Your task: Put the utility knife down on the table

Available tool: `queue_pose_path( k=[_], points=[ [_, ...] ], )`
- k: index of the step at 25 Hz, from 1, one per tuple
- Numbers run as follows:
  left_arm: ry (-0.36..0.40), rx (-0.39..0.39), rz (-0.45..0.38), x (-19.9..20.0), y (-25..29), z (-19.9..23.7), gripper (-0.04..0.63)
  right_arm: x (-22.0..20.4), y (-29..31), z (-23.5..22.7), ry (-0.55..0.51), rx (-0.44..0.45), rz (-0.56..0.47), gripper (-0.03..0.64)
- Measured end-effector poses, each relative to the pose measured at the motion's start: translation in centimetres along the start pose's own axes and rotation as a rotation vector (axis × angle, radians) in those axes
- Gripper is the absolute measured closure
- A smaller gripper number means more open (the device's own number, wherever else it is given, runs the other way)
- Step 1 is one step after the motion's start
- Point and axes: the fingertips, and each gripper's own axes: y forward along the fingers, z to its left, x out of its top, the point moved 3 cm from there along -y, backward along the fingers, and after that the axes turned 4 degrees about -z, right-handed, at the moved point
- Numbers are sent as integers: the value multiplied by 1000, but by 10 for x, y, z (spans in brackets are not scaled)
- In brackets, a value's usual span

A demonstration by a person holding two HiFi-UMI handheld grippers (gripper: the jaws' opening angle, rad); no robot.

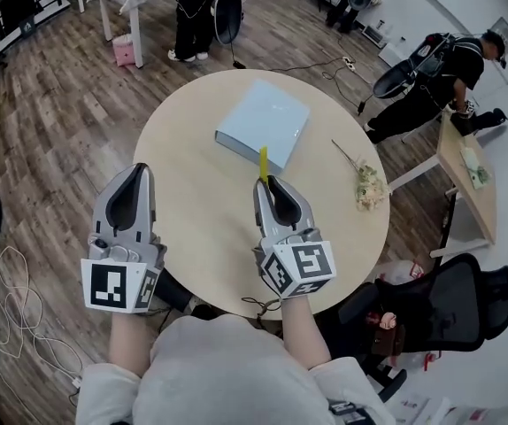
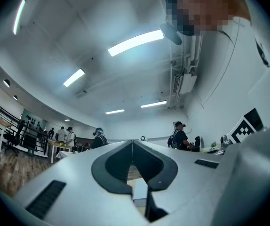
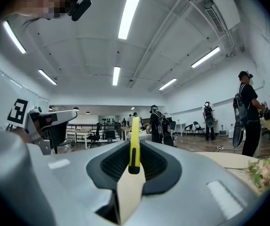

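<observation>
A slim yellow utility knife (image 1: 264, 162) sticks out forward from my right gripper (image 1: 270, 182), which is shut on it above the round beige table (image 1: 183, 202). In the right gripper view the knife (image 3: 134, 145) stands upright between the closed jaws, its black end down in the gap. My left gripper (image 1: 135, 177) hovers over the table's left side, shut with nothing between its fingers; in the left gripper view its tips (image 2: 132, 142) meet.
A pale blue flat box (image 1: 264, 124) lies on the table just beyond the knife. A small bunch of dried flowers (image 1: 367, 182) rests near the right rim. A black office chair (image 1: 440, 308) stands at lower right. People stand farther off on the wooden floor.
</observation>
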Motion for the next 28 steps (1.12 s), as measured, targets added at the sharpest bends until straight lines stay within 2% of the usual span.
queue_pose_path(
  k=[10, 20, 28],
  points=[
    [-25, 28, 60, -30, 3, 27, 586, -56, 32, 0, 56, 0, 150, 543],
    [-33, 39, 90, -42, -2, 38, 586, -122, 44, -6, 125, -21, 321, 543],
    [-31, 57, 106, -48, -3, 48, 586, -175, 51, -7, 132, -24, 460, 543]
  ],
)
